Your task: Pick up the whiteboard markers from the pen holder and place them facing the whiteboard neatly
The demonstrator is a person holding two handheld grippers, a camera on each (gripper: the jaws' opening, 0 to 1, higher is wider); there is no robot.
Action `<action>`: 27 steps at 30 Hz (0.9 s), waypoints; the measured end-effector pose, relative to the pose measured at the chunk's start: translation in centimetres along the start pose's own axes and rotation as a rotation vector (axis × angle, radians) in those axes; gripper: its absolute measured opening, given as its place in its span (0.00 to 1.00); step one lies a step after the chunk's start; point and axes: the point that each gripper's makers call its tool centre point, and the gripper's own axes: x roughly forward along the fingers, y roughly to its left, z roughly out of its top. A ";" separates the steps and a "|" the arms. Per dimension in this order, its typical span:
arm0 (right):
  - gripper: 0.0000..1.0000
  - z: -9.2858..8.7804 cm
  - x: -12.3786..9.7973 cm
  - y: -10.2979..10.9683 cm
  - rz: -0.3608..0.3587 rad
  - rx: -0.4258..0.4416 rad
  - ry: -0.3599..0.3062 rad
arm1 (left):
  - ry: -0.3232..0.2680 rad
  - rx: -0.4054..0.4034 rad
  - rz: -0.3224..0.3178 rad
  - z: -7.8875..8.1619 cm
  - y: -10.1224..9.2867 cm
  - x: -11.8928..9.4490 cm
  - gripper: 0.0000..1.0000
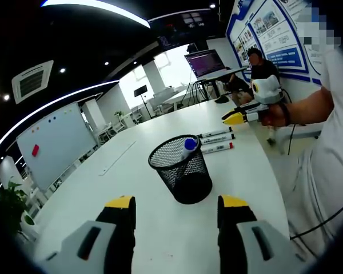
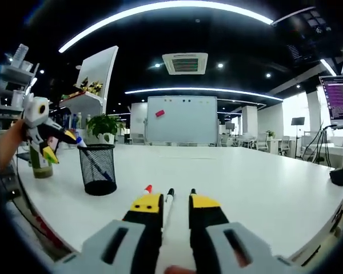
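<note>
A black mesh pen holder (image 1: 182, 168) (image 2: 98, 168) stands on the white table (image 1: 160, 228) with a blue-capped marker (image 1: 188, 144) (image 2: 79, 140) leaning in it. My left gripper (image 1: 177, 214) (image 2: 58, 146) is open just short of the holder, nothing between its jaws. Beyond the holder three markers (image 1: 217, 140) lie side by side. My right gripper (image 1: 240, 118) (image 2: 175, 208) hovers at their far end, open. A black-capped marker (image 2: 170, 195) lies in the gap between its jaws, and a red-capped marker (image 2: 148, 189) peeks past its left jaw. The whiteboard (image 1: 54, 142) (image 2: 182, 120) stands beyond the table's far end.
A long pale strip (image 1: 117, 158) lies on the table toward the whiteboard. A person's arm (image 1: 308, 108) holds the right gripper at the table's edge. A potted plant (image 2: 106, 125), a green bottle (image 2: 40, 165), a monitor (image 2: 338, 100) and a small black object (image 2: 336, 177) ring the table.
</note>
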 end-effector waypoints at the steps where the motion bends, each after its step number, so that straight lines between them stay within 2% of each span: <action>1: 0.18 0.1 0.1 0.1 0.002 -0.001 0.000 | 0.000 0.000 0.000 0.0 0.0 0.0 0.59; 27: 0.19 3.8 1.5 4.4 0.109 -0.067 -0.050 | -0.001 -0.002 0.000 0.0 0.0 0.0 0.59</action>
